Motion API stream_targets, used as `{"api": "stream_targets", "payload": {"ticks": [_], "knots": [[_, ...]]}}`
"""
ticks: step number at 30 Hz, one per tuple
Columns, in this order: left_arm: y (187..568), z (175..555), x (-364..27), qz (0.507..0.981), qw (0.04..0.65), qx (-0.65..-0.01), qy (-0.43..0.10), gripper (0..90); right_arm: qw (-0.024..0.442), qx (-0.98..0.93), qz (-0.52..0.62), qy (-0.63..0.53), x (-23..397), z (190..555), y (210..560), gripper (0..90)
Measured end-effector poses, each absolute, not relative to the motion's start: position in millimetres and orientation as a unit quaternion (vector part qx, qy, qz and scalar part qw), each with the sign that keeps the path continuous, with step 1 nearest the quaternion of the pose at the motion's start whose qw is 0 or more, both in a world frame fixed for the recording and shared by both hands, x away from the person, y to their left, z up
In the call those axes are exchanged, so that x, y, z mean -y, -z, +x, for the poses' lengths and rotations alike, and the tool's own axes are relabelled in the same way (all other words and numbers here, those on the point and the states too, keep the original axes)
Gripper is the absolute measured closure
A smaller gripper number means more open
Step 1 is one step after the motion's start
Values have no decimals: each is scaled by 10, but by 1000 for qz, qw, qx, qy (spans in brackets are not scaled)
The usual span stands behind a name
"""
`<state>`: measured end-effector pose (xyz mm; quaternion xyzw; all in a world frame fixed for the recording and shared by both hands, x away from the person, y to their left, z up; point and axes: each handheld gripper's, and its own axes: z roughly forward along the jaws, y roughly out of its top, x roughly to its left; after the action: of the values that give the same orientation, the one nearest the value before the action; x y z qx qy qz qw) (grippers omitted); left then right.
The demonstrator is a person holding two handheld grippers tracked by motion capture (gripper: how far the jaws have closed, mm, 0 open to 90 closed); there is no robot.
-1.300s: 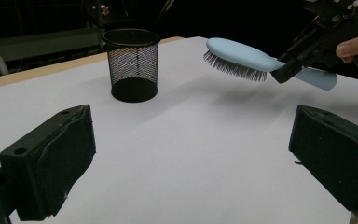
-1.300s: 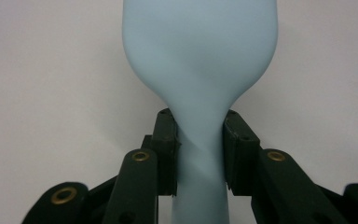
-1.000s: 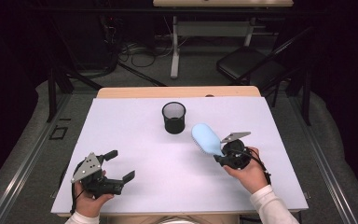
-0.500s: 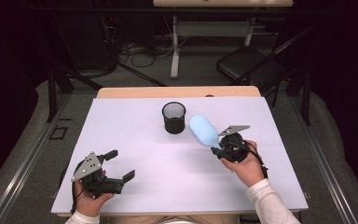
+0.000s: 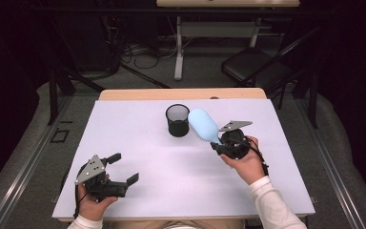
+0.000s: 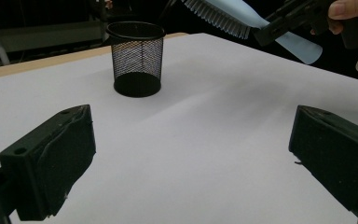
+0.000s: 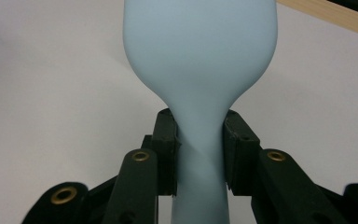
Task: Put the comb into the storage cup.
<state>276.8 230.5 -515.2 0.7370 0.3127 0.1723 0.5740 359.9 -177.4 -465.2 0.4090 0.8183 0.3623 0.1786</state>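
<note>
R gripper [image 5: 218, 145] is clamped on the neck of a light-blue hairbrush [image 5: 203, 125], jaws pressed to both sides of the handle just below where it widens into the head; the close-up from the right gripper view shows the hairbrush [image 7: 200, 65] held square between the pads [image 7: 167, 140]. Brush is off the table, head angled up and toward the black mesh pen cup [image 5: 177, 120], bristles facing down, head just beside the cup's rim but not over it. Cup stands upright on the white tabletop [image 5: 138, 143], nothing visible inside.

L gripper [image 5: 124, 169] rests low near the front-left corner, jaws wide apart, nothing between them; from its own view the mesh cup [image 6: 136, 58] sits well ahead, w/ brush and R gripper [image 6: 272, 30] up at top right.

Likely aim: drop brush into cup. Risks:
- Cup looks light and unheld, so a nudge from the wide head prob tips or slides it.
- Grip is on a smooth tapered neck, so the brush could pivot or slip if the head catches the rim.
- Head-first entry may jam, since head looks nearly as wide as the opening; handle-first needs a regrip.
- Tall brush in a short cup may topple it once released.
</note>
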Motion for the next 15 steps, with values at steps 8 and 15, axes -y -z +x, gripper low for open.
{"api": "stream_targets", "payload": {"ticks": [8,15], "knots": [[5172,2785,-2280,737,574,-314,-171,4,178,-817,397,-378,1649,3678,4598,697],[5167,2797,-2282,736,575,-317,-167,4,183,-814,392,-389,1562,3704,4536,697]]}}
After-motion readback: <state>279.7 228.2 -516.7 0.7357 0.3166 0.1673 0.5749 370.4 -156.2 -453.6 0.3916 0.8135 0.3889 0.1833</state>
